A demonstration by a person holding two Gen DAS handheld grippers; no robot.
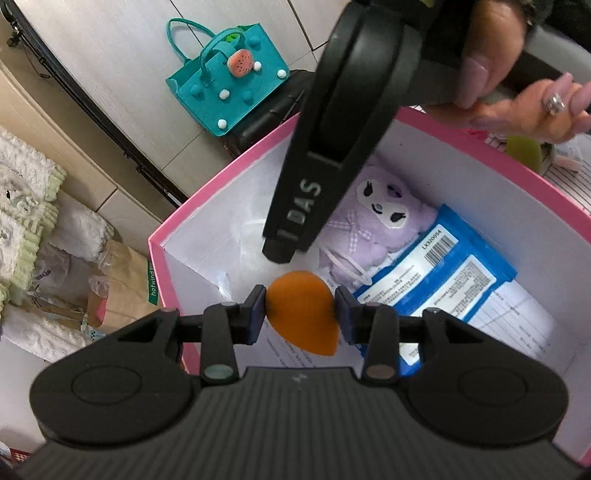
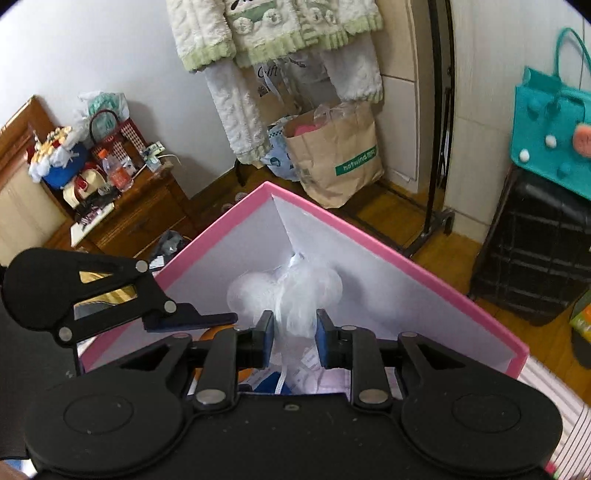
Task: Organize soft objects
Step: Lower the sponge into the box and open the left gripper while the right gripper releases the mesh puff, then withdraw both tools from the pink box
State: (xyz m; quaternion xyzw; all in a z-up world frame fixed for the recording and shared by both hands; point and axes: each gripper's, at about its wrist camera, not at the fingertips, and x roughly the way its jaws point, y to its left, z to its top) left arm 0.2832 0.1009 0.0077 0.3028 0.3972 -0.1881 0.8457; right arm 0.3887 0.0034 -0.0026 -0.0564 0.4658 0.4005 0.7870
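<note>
My left gripper (image 1: 300, 312) is shut on an orange teardrop sponge (image 1: 301, 314) and holds it over the pink box (image 1: 221, 173). Inside the box lie a purple plush doll (image 1: 373, 218) and a blue packet (image 1: 439, 273). My right gripper (image 2: 294, 334) is shut on a white mesh bath puff (image 2: 291, 295) above a corner of the same pink box (image 2: 369, 236). The right gripper's body also shows in the left wrist view (image 1: 332, 147), reaching down into the box. The left gripper's finger (image 2: 192, 318) shows at the left of the right wrist view.
A teal handbag (image 1: 229, 81) sits on a black suitcase (image 2: 535, 243). A brown paper bag (image 2: 332, 155) and hanging fleece clothes (image 2: 277, 33) stand behind the box. A wooden cabinet (image 2: 140, 218) with clutter is at the left.
</note>
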